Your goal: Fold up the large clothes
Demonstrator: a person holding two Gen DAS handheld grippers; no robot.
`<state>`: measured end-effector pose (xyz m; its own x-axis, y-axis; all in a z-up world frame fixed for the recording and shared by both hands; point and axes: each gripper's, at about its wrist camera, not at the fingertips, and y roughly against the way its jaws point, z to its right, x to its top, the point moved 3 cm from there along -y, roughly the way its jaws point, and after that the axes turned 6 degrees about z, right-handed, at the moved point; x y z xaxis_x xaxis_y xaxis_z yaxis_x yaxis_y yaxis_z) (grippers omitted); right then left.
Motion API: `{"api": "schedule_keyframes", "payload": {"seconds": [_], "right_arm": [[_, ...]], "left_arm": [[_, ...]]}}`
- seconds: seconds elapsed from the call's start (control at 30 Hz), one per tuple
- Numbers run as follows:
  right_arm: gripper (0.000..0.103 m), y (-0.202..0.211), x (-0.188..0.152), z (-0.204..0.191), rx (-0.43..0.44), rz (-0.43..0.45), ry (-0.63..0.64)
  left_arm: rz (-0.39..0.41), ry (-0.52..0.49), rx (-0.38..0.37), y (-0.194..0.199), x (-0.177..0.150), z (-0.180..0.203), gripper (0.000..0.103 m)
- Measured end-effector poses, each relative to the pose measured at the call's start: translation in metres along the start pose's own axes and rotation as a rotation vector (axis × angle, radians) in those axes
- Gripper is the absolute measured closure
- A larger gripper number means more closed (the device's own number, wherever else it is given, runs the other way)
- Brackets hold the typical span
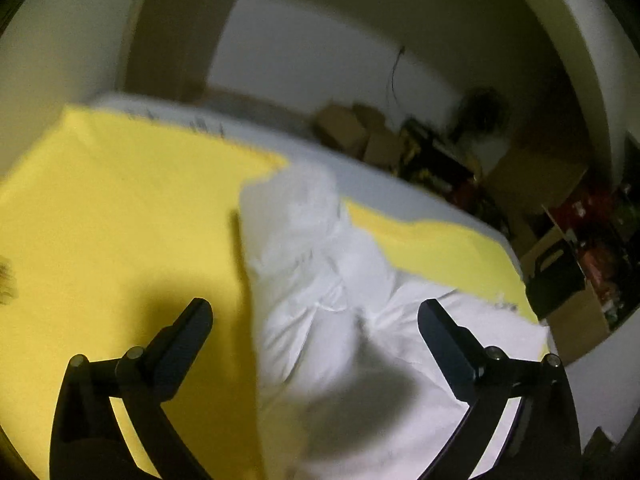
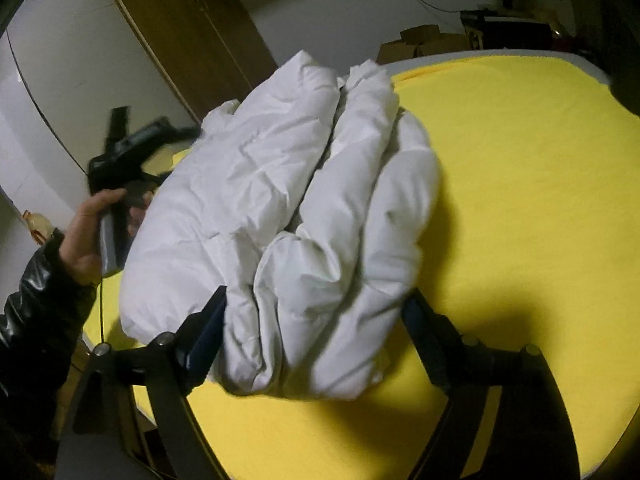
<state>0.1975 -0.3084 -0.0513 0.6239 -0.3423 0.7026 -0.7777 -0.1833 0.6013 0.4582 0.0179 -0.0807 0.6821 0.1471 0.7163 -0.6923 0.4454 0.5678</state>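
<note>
A white puffy jacket [image 2: 288,184] lies bundled in thick folds on the yellow sheet [image 2: 520,180] of a bed. In the right wrist view my right gripper [image 2: 314,304] stands open astride the near end of the bundle. Its left finger brushes the fabric and its right finger sits at the fabric's edge. In the left wrist view my left gripper [image 1: 316,312] is spread wide open just above the jacket [image 1: 320,280], holding nothing. The right wrist view also shows the left gripper [image 2: 150,126], blurred, at the bundle's far left side, held by a person's hand [image 2: 86,236].
A brown wardrobe [image 2: 188,40] stands against the wall behind the bed. Cardboard boxes [image 1: 560,184] and clutter crowd the floor past the bed's right edge. A black shiny sleeve [image 2: 36,312] fills the lower left. The yellow sheet [image 1: 100,220] stretches out to the left of the jacket.
</note>
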Motion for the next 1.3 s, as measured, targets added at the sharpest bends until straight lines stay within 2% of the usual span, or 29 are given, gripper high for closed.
{"api": "schedule_keyframes", "payload": {"seconds": [0.07, 0.13, 0.2, 0.27, 0.3, 0.33, 0.37, 0.5, 0.6, 0.73, 0.9, 1.03, 1.1, 1.17, 1.3], "right_arm": [[0.019, 0.015, 0.008, -0.002, -0.038, 0.033, 0.026], [0.019, 0.036, 0.014, -0.011, -0.112, 0.099, 0.092], [0.019, 0.063, 0.024, -0.028, -0.179, 0.194, 0.186], [0.016, 0.09, 0.03, -0.047, -0.197, 0.289, 0.253], [0.005, 0.106, 0.032, -0.058, -0.202, 0.341, 0.282], [0.0, 0.114, 0.033, -0.066, -0.206, 0.376, 0.299], [0.0, 0.128, 0.033, -0.073, -0.21, 0.412, 0.311], [0.0, 0.161, 0.016, -0.096, -0.19, 0.432, 0.325], [0.0, 0.174, -0.001, -0.102, -0.225, 0.405, 0.345], [0.0, 0.187, -0.03, -0.103, -0.23, 0.401, 0.358], [0.0, 0.185, -0.042, -0.114, -0.234, 0.398, 0.387], [0.0, 0.179, -0.048, -0.122, -0.21, 0.343, 0.41], [0.0, 0.175, -0.053, -0.124, -0.193, 0.321, 0.418], [0.0, 0.175, -0.057, -0.126, -0.215, 0.325, 0.441], [0.0, 0.176, -0.061, -0.129, -0.229, 0.328, 0.47]], "left_arm": [[0.075, -0.067, 0.104, 0.044, 0.004, 0.008, 0.0], [0.18, -0.147, 0.175, 0.096, -0.004, 0.024, 0.0], [0.264, -0.186, 0.168, 0.147, -0.024, 0.04, 0.0], [0.305, -0.172, 0.134, 0.182, -0.044, 0.052, 0.0], [0.321, -0.153, 0.135, 0.199, -0.056, 0.058, 0.0], [0.331, -0.131, 0.142, 0.217, -0.07, 0.061, 0.0], [0.345, -0.115, 0.149, 0.231, -0.08, 0.063, 0.0], [0.465, -0.013, 0.223, 0.29, -0.147, 0.065, 0.0], [0.462, 0.002, 0.325, 0.316, -0.183, 0.061, 0.0], [0.454, -0.076, 0.375, 0.332, -0.192, 0.072, 0.0], [0.436, -0.139, 0.404, 0.329, -0.203, 0.097, 0.0], [0.336, -0.219, 0.429, 0.314, -0.222, 0.119, 0.0], [0.31, -0.238, 0.409, 0.309, -0.231, 0.123, 0.0], [0.294, -0.254, 0.387, 0.304, -0.235, 0.129, 0.0], [0.285, -0.264, 0.388, 0.301, -0.237, 0.132, 0.0]]}}
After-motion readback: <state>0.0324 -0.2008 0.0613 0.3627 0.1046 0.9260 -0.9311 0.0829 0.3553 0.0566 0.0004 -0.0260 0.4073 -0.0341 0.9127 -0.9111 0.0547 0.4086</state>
